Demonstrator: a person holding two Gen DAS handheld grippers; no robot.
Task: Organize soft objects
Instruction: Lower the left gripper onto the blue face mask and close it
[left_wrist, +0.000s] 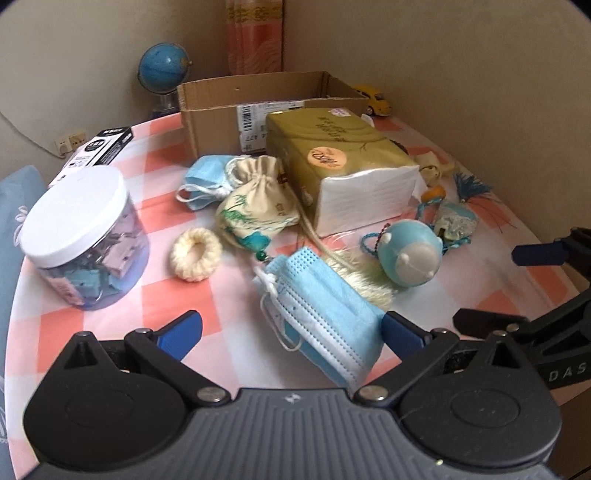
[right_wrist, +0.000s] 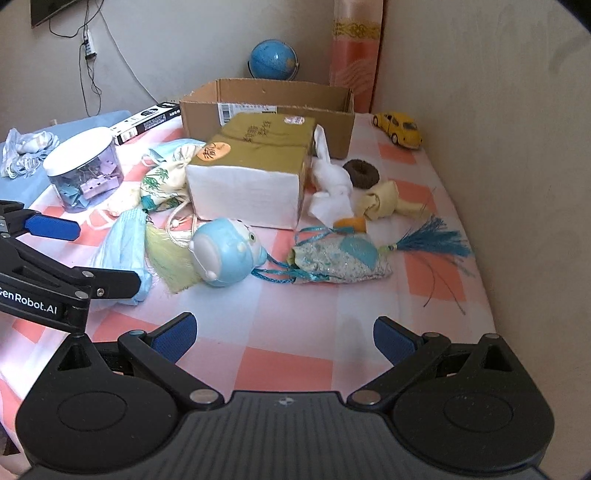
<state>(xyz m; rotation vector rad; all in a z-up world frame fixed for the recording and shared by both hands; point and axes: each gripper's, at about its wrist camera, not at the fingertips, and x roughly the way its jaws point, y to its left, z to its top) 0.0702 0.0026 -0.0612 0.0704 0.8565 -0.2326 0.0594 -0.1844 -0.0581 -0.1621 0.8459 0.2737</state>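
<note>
My left gripper is open just above a folded blue face mask that lies between its fingers. Behind it lie a cream scrunchie, a cream drawstring pouch, a second blue mask, a tissue pack and a blue round toy. My right gripper is open and empty over bare cloth. Ahead of it lie the blue toy, a glittery pouch with a teal tassel, a yellow cloth, a white cloth and a brown scrunchie.
An open cardboard box stands at the back of the checked table; it also shows in the right wrist view. A clip jar, a black box, a globe and a yellow toy car stand around. A wall runs along the right.
</note>
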